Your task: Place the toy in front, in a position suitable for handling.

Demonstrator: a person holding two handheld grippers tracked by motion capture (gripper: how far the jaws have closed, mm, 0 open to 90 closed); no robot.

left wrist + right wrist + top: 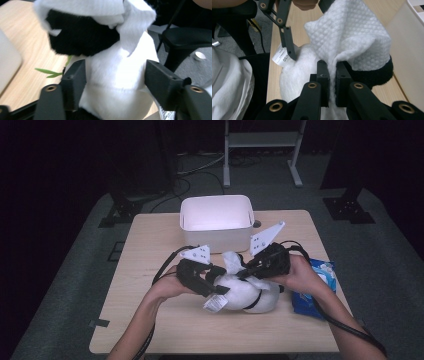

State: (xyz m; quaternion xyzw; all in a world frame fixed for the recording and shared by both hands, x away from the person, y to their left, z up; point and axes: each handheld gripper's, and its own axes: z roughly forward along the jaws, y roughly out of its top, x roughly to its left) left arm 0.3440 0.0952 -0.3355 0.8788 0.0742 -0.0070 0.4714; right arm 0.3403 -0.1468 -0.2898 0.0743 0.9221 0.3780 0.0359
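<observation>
My right claw (332,82) pinches the cloth (352,37); left claw (117,82) spread around the soft, light plush (115,82)—grip its body.

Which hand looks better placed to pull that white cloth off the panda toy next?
Probably the right. The right gripper is already shut on the white cloth draped over the plush panda. The left gripper straddles the toy's white body, jaws apart, better suited to steadying it.
</observation>
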